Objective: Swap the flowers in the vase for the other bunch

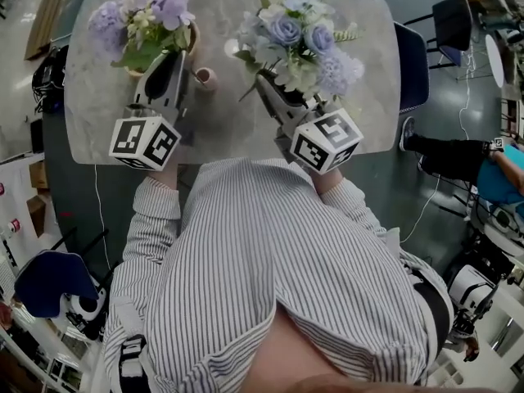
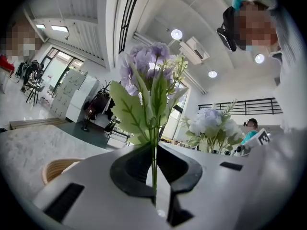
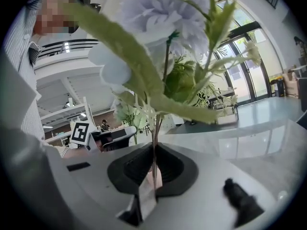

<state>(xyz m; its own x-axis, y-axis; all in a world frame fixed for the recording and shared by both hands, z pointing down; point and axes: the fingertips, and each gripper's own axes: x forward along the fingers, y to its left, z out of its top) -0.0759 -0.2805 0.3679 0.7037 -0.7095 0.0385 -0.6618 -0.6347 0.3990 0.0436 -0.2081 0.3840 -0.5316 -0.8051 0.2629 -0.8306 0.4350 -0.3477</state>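
Note:
Over the marble table I hold two bunches of artificial flowers. My left gripper is shut on the thin green stems of the purple bunch, which stands up from the jaws in the left gripper view as purple blooms. My right gripper is shut on the stems of the blue and white bunch; its stems run between the jaws under a pale blue bloom. A small pink vase stands between the two grippers with no flowers in it.
A wicker basket sits behind the purple bunch and shows low at the left as a basket. A small pale disc lies near the vase. A blue chair stands at the table's right edge, and a person sits beyond it.

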